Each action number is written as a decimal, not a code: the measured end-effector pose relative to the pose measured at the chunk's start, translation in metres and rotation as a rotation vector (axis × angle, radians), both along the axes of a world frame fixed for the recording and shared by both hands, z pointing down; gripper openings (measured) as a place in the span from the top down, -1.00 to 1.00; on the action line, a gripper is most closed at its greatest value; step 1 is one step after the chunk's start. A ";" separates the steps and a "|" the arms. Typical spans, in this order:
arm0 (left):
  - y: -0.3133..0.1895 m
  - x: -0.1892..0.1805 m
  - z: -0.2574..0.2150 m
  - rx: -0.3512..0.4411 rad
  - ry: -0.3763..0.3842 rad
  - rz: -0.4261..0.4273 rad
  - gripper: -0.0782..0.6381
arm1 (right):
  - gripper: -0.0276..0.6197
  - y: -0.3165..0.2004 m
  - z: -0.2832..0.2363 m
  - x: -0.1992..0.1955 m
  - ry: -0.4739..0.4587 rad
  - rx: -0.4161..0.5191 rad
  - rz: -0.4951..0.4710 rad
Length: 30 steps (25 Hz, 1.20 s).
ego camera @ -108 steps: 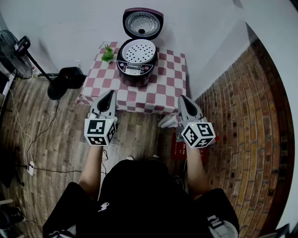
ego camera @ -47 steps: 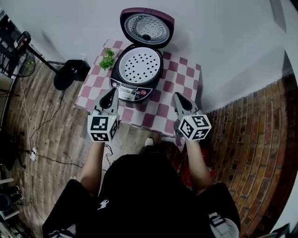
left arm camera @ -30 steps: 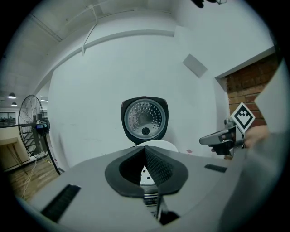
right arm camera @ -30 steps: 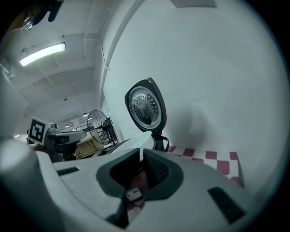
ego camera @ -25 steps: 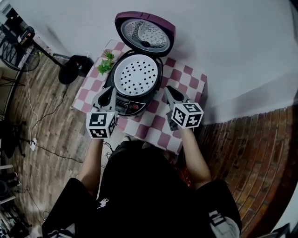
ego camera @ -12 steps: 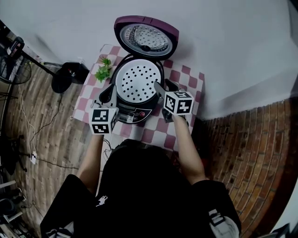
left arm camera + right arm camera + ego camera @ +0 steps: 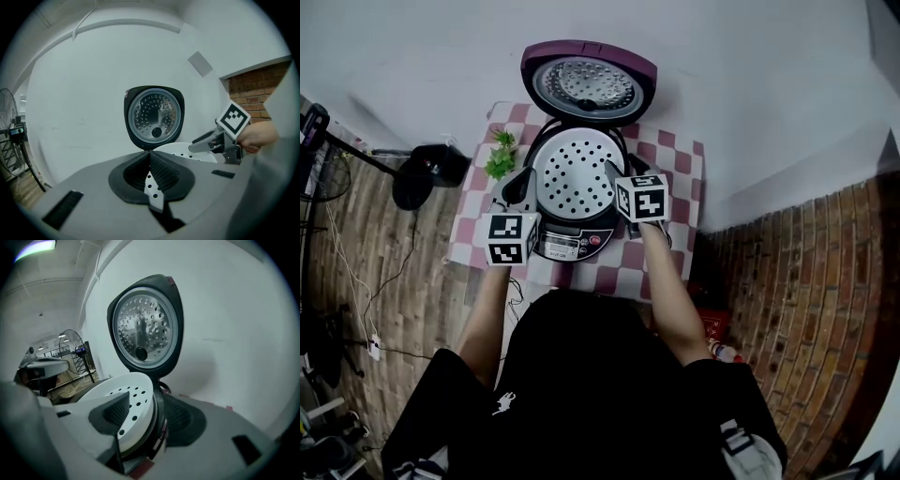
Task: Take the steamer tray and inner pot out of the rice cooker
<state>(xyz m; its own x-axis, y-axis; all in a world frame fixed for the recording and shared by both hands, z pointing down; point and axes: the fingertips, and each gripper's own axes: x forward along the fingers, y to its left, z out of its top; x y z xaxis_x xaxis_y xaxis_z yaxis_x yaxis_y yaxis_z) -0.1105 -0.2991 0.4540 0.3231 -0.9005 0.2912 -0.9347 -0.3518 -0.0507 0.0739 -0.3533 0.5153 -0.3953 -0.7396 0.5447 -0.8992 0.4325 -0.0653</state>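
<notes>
Now my right gripper point(image 7: 619, 178), jaws just opened wide, straddles the rim of the steamer tray point(image 7: 572, 173) to pinch it, while my left gripper point(image 7: 518, 183) hangs shut and empty beside the rice cooker point(image 7: 567, 246).

Rice cooker point(image 7: 581, 246): glossy dark plastic shell; lid lining point(image 7: 586, 86) of bright, dimpled metal. Steamer tray point(image 7: 572, 173): smooth white plastic, matt, pierced with round holes. Tablecloth point(image 7: 670, 164): checked cloth, pink and white. Floor point(image 7: 403, 281), at left: worn wood planks; at right, rough red brick point(image 7: 787, 272). Far wall point(image 7: 750, 84): flat white paint. Left gripper point(image 7: 151, 154): matt grey plastic casing, with black ribbed pads point(image 7: 165, 171) of rubbery look.
</notes>
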 end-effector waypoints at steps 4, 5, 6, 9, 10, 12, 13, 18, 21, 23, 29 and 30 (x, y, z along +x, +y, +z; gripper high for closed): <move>-0.007 0.000 0.000 -0.001 0.005 0.022 0.77 | 0.26 -0.007 0.005 0.000 0.055 -0.015 0.013; -0.008 0.000 0.000 0.000 0.004 0.026 0.77 | 0.26 -0.007 0.006 -0.001 0.067 -0.021 0.015; -0.009 0.000 0.000 0.000 0.004 0.029 0.77 | 0.26 -0.008 0.007 -0.001 0.078 -0.027 0.017; -0.012 0.001 0.000 0.000 0.011 0.038 0.77 | 0.26 -0.010 0.011 0.000 0.101 -0.048 0.025; -0.013 0.001 0.000 0.000 0.011 0.039 0.77 | 0.26 -0.011 0.012 0.000 0.104 -0.056 0.026; -0.014 0.001 0.000 0.001 0.010 0.042 0.77 | 0.26 -0.012 0.014 0.000 0.114 -0.066 0.027; -0.014 0.000 0.001 0.000 0.012 0.042 0.77 | 0.26 -0.012 0.015 -0.001 0.119 -0.070 0.025; -0.012 -0.004 0.004 -0.008 0.011 0.039 0.77 | 0.33 -0.013 0.019 -0.001 0.151 -0.085 0.033; -0.008 -0.007 0.005 -0.010 0.010 0.036 0.77 | 0.46 -0.012 0.022 0.003 0.158 -0.094 0.052; -0.007 -0.009 0.006 -0.011 0.009 0.030 0.77 | 0.72 -0.013 0.019 0.001 0.142 -0.084 0.070; -0.003 -0.012 0.004 -0.007 0.002 0.016 0.77 | 0.85 -0.018 0.003 -0.002 0.102 -0.018 0.100; -0.003 -0.012 0.003 -0.006 0.003 0.015 0.77 | 0.86 -0.018 0.000 -0.001 0.095 -0.006 0.104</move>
